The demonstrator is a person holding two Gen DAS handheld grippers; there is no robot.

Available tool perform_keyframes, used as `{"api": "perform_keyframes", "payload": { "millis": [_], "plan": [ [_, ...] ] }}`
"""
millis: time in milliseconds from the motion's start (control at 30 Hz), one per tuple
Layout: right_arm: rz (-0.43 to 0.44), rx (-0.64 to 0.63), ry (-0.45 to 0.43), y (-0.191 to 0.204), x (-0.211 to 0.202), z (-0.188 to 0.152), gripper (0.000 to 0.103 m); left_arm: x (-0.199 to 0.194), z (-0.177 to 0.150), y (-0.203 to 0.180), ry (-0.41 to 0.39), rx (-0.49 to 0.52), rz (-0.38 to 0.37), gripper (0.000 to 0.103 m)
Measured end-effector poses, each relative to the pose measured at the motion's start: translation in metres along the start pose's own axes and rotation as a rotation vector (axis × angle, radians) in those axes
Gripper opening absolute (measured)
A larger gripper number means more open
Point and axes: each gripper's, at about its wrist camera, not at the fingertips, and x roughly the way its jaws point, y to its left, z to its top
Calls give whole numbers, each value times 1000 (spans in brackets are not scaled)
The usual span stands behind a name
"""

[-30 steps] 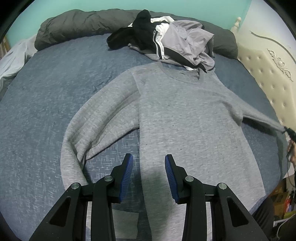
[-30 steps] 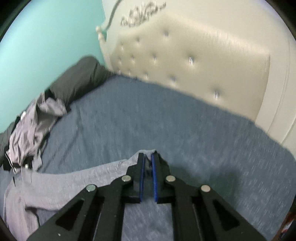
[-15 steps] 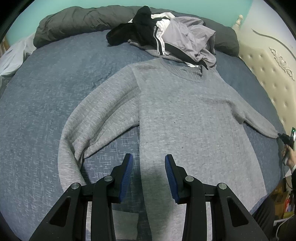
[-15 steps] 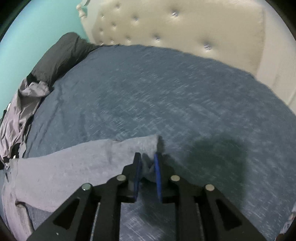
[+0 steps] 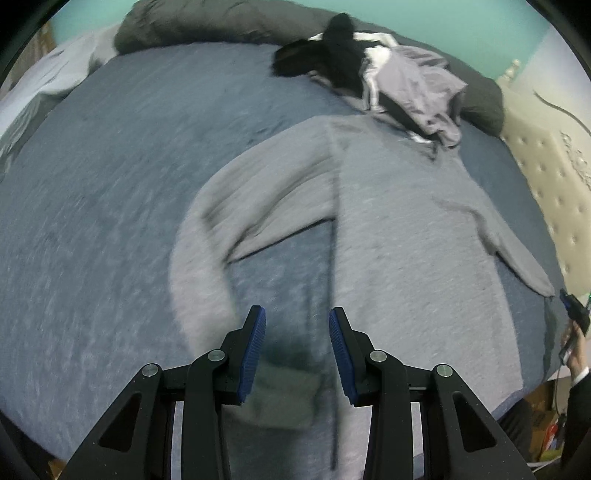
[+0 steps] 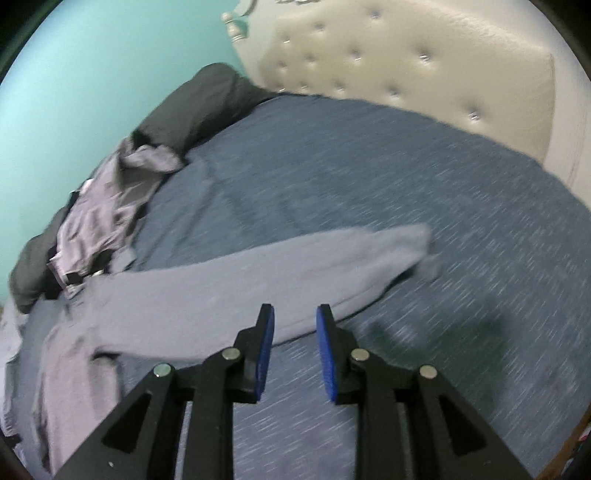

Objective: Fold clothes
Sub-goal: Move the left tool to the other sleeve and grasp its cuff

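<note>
A grey long-sleeved sweater (image 5: 399,236) lies flat on the blue bedspread (image 5: 110,206), neck toward the far pillows. Its left sleeve (image 5: 207,251) curves down toward the near edge, with the cuff below my left gripper (image 5: 297,321). That gripper hovers open over the gap between sleeve and body, holding nothing. The right sleeve (image 6: 258,273) stretches out across the bed toward the headboard. My right gripper (image 6: 293,317) hangs just above the sleeve's near edge; its jaws are opening and nothing is between them. The right gripper (image 5: 572,310) also shows small at the left wrist view's right edge.
A heap of black, white and lilac clothes (image 5: 388,81) sits beyond the sweater's collar, against dark grey pillows (image 5: 221,22). A cream tufted headboard (image 6: 406,66) bounds the bed on the right. A light blanket (image 5: 44,85) lies at the far left. A person's hand (image 5: 576,354) shows at the right edge.
My right gripper let go of the sleeve cuff, opened and drew back, leaving the sleeve lying on the bed. My left gripper shifted left, from over the sweater's body to the gap beside the sleeve.
</note>
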Motion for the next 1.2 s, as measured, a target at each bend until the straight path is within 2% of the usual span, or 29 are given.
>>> {"api": "perform_keyframes", "payload": {
  "millis": [200, 367, 533, 567, 600, 633, 667, 833, 1067, 1200],
  "plan": [
    [68, -73, 17, 48, -27, -27, 23, 19, -33, 44, 59, -71, 16, 45],
    [79, -108, 46, 71, -36, -46, 24, 35, -53, 70, 73, -161, -64, 45],
    [82, -110, 60, 80, -40, -57, 24, 44, -60, 70, 62, -167, -114, 44],
    [84, -105, 65, 81, -40, -59, 24, 45, -60, 69, 57, -167, -118, 38],
    [84, -104, 68, 82, -40, -61, 24, 46, -59, 68, 54, -165, -115, 30],
    [85, -103, 71, 83, -40, -62, 24, 47, -58, 67, 52, -162, -110, 18],
    [85, -109, 74, 84, -41, -64, 24, 46, -57, 64, 43, -155, -104, 14],
    [72, -119, 86, 87, -40, -67, 24, 42, -45, 33, 9, -80, -159, 13],
    [71, -136, 90, 92, -44, -68, 24, 76, -42, -25, 79, 34, -196, 14],
    [71, -157, 83, 94, -49, -65, 24, 84, -39, -41, 99, 68, -196, 17]
  ]
}}
